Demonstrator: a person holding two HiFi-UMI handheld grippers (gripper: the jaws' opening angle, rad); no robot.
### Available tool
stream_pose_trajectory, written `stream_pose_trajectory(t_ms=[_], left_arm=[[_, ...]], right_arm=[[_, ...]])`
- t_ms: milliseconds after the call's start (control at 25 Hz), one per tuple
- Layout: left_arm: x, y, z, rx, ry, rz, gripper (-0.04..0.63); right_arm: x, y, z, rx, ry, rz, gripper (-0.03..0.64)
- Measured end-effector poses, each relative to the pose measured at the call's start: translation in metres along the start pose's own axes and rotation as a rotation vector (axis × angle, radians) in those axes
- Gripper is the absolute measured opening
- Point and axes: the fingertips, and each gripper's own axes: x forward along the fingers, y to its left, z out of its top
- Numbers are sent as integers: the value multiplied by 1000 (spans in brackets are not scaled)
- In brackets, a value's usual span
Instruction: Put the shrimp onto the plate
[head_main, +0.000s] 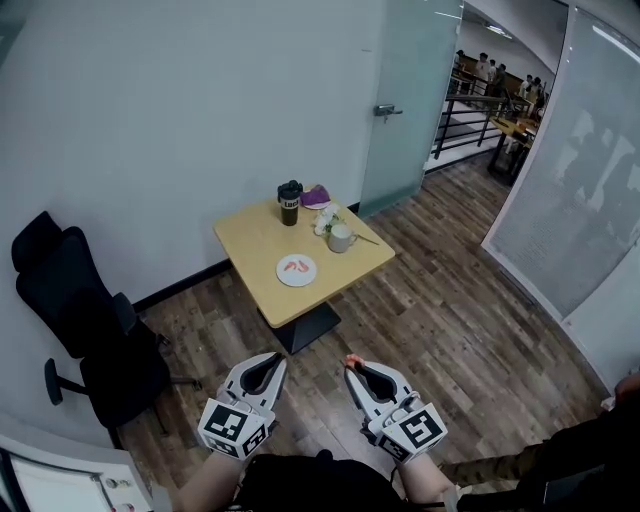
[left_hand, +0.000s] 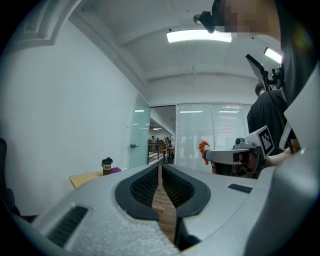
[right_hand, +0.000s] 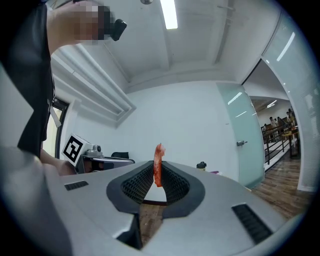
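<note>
Right gripper view shows us the right gripper clenched on a shrimp, pinched only by its lower end at the very tips of the jaws, with most of its body standing up free above them. Left gripper view shows the left gripper with its jaws closed together and nothing between them. We judge the main risk to be that thin tip hold: the plate is well away across the room, so a jolt or a swing on the way could let the shrimp twist out and fall onto the wood floor. A second shrimp already lies on the plate, and a careless set-down could knock it off. The mug of flowers and the black tumbler stand near the plate, so a wide reach might tip them. The table is a small, light wooden square near a plain white wall, with a black office chair to its left and a frosted glass door behind it.
</note>
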Motion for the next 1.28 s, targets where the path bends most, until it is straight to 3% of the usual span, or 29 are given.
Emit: stream_pose_trajectory(t_ms=[520, 840, 1280], left_arm=[[56, 20, -15, -37, 26, 73, 23], [94, 61, -20, -37, 28, 77, 23], [149, 182, -8, -35, 49, 52, 23]], right_arm=[[32, -55, -5, 43, -12, 90, 46], [70, -91, -17, 46, 32, 75, 46], [199, -130, -14, 60, 29, 47, 46]])
